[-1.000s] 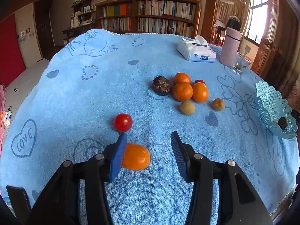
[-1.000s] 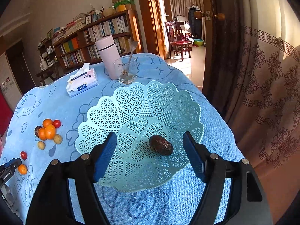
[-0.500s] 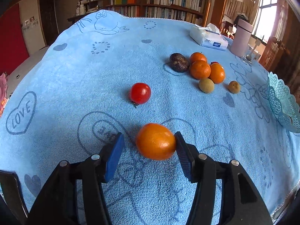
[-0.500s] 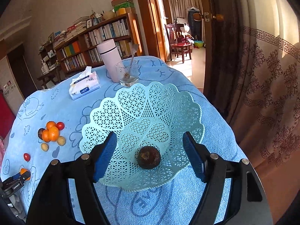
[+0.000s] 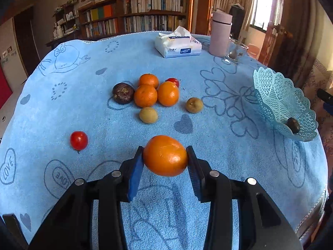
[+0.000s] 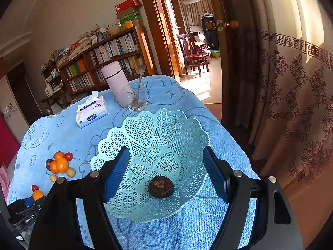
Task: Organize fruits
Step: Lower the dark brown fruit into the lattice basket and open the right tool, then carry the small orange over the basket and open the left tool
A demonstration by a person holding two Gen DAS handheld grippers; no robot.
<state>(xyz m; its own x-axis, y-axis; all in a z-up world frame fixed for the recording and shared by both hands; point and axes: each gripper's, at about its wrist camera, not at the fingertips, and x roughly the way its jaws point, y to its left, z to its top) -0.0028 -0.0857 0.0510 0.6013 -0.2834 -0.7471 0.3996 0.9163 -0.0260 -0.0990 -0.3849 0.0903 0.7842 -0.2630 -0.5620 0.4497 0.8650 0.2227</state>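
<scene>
**Left tool closes on an orange; basket holds one fruit**

The left tool is closing, and both pads now touch the sides of an orange that a second ago lay loose on the cloth against one pad only. Whether the orange has left the cloth cannot be told from this view. It sits near the front edge of the bench, with a red tomato just to its left.

The right tool hangs open and empty over the basket at the right edge of the bench. One dark fruit lies in the basket; it has rolled toward the near wall within the last second.

Remaining on the bench centre: three oranges, a dark fruit, a second tomato and two small yellow-brown fruits.

Judgement: the grip is nearly made. Carrying the orange to the basket comes next; most of the sorting is still ahead.
</scene>
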